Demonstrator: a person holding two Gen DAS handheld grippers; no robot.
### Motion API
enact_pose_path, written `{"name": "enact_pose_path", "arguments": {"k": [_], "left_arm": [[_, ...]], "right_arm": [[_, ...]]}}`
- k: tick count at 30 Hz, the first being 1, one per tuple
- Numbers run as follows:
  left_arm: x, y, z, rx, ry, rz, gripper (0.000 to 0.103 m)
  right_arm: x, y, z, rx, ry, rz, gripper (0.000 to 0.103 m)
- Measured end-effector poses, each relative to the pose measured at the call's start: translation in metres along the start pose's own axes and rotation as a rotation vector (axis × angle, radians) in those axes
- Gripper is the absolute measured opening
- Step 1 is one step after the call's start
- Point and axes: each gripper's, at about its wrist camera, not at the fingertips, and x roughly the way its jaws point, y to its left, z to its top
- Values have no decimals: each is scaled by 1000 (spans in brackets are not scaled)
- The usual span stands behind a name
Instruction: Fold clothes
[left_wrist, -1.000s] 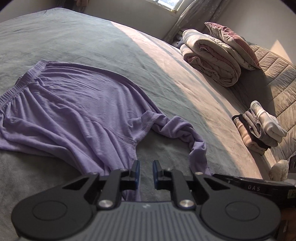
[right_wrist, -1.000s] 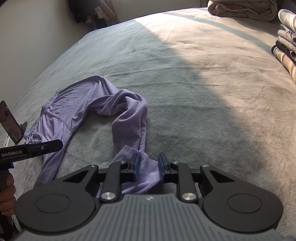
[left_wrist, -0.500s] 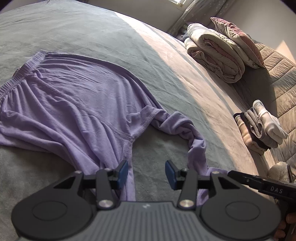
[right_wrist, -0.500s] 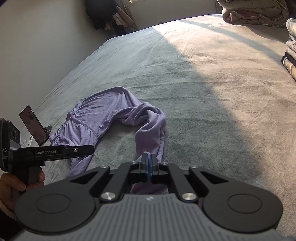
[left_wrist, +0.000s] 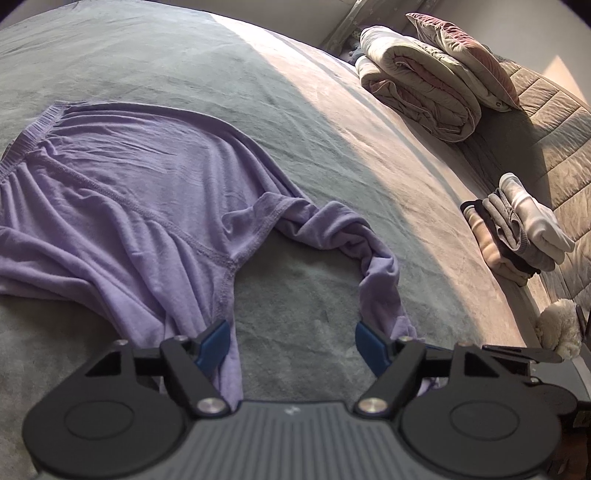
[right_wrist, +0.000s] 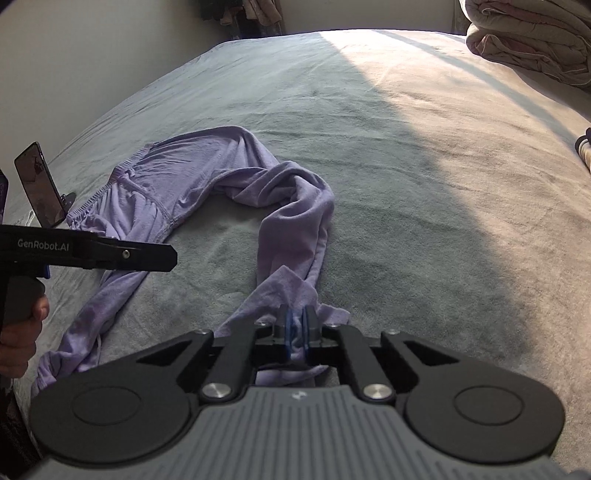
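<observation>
Nearest the right camera, the right gripper (right_wrist: 295, 328) pinches a leg end of the purple trousers (right_wrist: 207, 184). Beside it, the left gripper (left_wrist: 291, 341) is opening, its jaws empty. Beyond, the trousers sprawl across the grey bed (right_wrist: 369, 129).

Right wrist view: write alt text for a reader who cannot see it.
The right gripper is shut on a leg end of purple trousers spread on a grey bed. At left, a hand holds the left gripper.
</observation>
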Motion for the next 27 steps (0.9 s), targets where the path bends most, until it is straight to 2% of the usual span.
{"name": "enact_pose_path", "arguments": {"k": [4,8,16,18,21,25,27], "left_arm": [[0,-3,0,4,3,9,76],[-1,-5,0,6,2,13,76],[-1,-9,-2,10,-13,22,72],[1,-9,-1,5,-15,5,62],[7,-10,0,-35,1,-60,57],[17,-15,0,-92,27,-151,57],[23,-18,-1,-99,43,-148,46]], "right_arm": [[-17,2,0,-21,-38,12,5],[-34,6,-1,-32,-56,60,5],[-49,23,-8,-91,-27,160,5],[-47,30,-11,-119,-11,173,5],[-42,39,-17,-155,18,185,5],[-29,47,-22,-169,60,189,5],[-24,51,-23,-176,73,203,5]]}}
